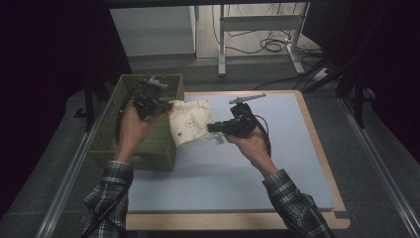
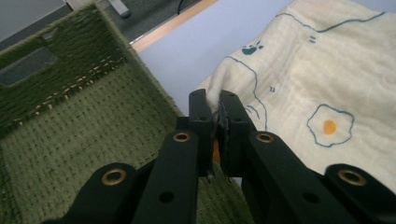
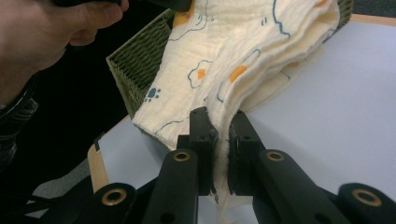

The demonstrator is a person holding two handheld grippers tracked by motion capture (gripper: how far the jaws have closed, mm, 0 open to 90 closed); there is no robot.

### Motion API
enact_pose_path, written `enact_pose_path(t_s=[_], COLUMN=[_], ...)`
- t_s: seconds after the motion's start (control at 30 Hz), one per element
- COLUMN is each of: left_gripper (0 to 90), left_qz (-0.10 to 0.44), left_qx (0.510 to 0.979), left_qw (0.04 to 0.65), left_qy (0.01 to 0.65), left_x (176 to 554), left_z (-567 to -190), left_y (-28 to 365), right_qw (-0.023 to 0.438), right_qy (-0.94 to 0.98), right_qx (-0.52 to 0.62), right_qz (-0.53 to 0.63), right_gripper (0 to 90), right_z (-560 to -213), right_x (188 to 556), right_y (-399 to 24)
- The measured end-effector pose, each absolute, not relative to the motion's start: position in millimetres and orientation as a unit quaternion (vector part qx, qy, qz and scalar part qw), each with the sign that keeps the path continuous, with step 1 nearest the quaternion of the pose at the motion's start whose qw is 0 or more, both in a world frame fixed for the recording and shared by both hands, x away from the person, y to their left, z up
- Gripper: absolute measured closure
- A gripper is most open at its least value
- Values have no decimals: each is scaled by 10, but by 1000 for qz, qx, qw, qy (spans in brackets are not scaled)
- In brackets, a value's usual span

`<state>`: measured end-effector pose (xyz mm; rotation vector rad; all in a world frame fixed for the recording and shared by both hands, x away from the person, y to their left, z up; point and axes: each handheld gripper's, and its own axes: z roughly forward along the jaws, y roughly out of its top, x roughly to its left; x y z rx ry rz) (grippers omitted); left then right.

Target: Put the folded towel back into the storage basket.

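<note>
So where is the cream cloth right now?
In the high view the cream cloth hangs left of centre, pinched between the left gripper and the right gripper, at the green basket's right edge.

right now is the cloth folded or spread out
Folded: the cloth hangs in stacked layers between the left gripper and right gripper, each shut on an edge, partly over the green basket rim.

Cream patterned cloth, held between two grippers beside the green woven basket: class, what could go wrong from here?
1. The left gripper pinches only the edge of the cream patterned cloth; it may slip free.
2. Slack folds hanging near the right gripper could catch on the rim of the green woven basket.
</note>
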<state>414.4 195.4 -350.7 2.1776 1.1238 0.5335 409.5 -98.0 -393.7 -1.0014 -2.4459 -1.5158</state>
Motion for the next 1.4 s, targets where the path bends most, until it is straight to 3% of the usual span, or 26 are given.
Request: enact_pose_path(t_s=[0.63,1.4], left_gripper=[858,854], left_qz=[234,239], left_qx=[798,775], left_qw=[287,251], left_qy=[476,528], left_x=[4030,4008], left_z=[-3436,-3853], left_y=[2675,3345], right_qw=[66,75], right_qy=[-810,-840], right_qx=[-311,-321], right_qz=[-492,-432], right_gripper=[822,816], right_z=[-3954,-4313], right_x=[4143,4134], right_y=[-82,1033])
